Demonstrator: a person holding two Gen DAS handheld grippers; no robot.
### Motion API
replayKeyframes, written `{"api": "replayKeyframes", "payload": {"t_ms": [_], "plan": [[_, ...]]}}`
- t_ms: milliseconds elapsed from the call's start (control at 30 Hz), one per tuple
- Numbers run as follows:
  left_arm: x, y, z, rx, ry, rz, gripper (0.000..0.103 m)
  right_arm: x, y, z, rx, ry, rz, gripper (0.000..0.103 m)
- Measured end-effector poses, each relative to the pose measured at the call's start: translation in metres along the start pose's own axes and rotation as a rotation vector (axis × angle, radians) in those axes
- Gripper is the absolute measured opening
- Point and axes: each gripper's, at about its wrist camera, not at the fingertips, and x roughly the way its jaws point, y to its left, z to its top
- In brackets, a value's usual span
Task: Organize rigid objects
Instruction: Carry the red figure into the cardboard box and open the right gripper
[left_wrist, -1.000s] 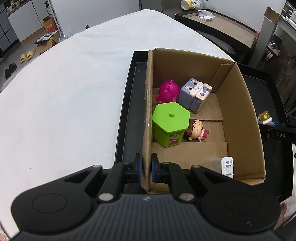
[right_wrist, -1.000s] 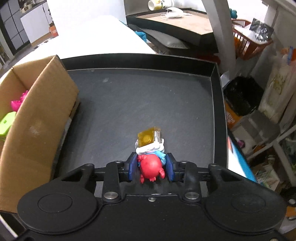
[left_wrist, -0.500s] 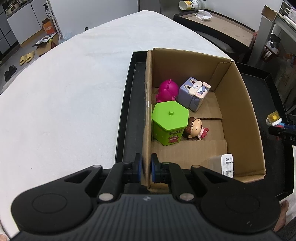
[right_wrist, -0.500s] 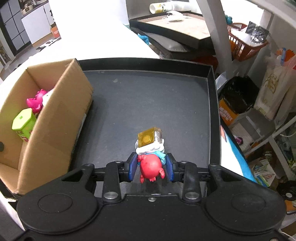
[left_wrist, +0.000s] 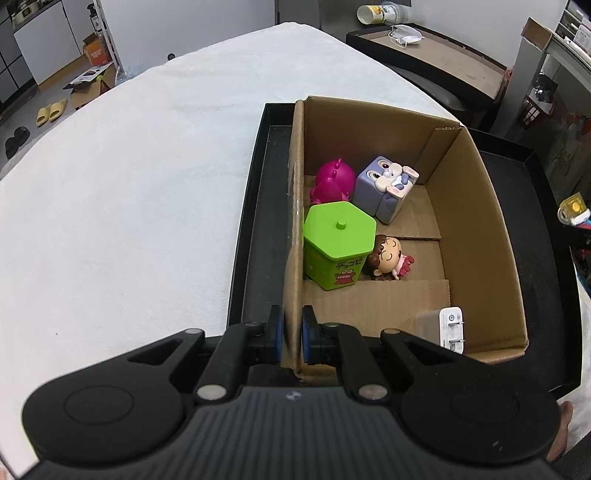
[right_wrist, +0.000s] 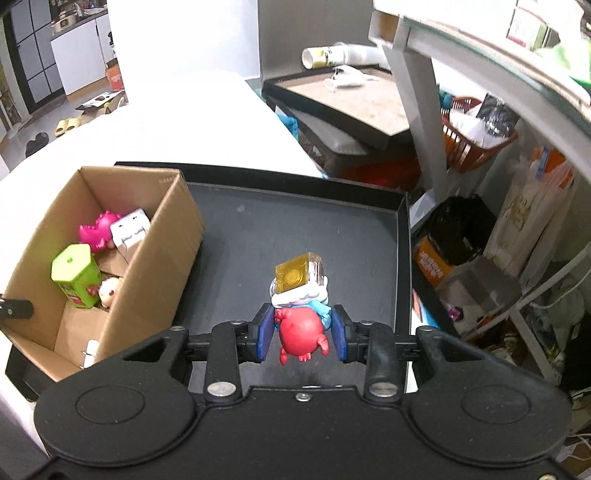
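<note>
The left gripper (left_wrist: 291, 338) was clenched on the near left wall of the cardboard box (left_wrist: 476, 206), apparently to steady it. The right gripper (right_wrist: 302, 330) grasped a red toy figure (right_wrist: 301, 334) above the black tray (right_wrist: 295, 218), right of the box, which held a green hexagonal container (left_wrist: 338, 245), pink toy (left_wrist: 332, 179), grey cube (left_wrist: 386, 186), doll (left_wrist: 388, 260) and white charger (left_wrist: 448, 326)

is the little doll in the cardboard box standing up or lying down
Lying down. The doll rests on its back on the box floor, face up, beside the green container.
</note>
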Motion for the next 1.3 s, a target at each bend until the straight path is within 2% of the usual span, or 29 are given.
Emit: {"api": "replayKeyframes", "payload": {"t_ms": [500,1000,1300], "plan": [[-0.001,0.007,-0.002,-0.013,-0.011,-0.043,0.009,-0.025,0.02,0.021,-0.034,-0.036,-0.029,0.033],[0.0,0.015,-0.004,-0.034,-0.024,-0.083,0.01,-0.033,0.061,0.04,-0.116,-0.048,-0.051,0.033],[0.0,0.019,-0.005,-0.039,-0.027,-0.103,0.01,-0.034,0.089,0.054,-0.146,-0.056,-0.024,0.033]]}}
